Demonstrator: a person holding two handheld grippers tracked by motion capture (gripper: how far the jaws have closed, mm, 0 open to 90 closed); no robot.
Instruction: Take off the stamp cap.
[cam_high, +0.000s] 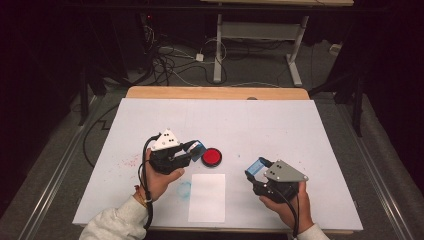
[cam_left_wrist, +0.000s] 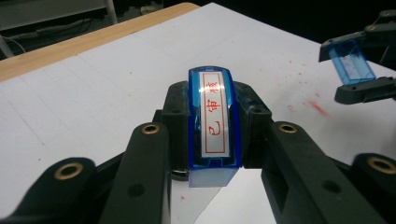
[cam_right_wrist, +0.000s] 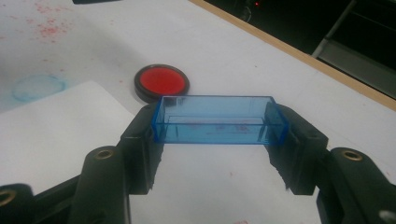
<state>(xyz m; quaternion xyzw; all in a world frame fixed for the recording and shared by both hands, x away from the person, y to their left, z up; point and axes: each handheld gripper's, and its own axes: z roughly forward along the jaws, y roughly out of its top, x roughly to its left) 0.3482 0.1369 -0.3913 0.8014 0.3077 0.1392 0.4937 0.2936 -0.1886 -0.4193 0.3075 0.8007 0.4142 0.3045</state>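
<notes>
**Stamp uncapped, not yet inked**

At centre frame, the left gripper (cam_high: 192, 148) clamps the blue stamp (cam_left_wrist: 214, 122); lower right, the right gripper (cam_high: 256, 169) grips its clear blue cap (cam_right_wrist: 218, 120). Inking on the red ink pad (cam_high: 212, 157) and stamping the white paper (cam_high: 207, 197) remain.

A blue stamp (cam_left_wrist: 214, 126) bearing a white label with red characters is seen; its clear blue cap (cam_right_wrist: 219, 120); a red ink pad (cam_right_wrist: 161, 81).

Glossy clear blue plastic stamp cap (cam_right_wrist: 219, 120)
</notes>
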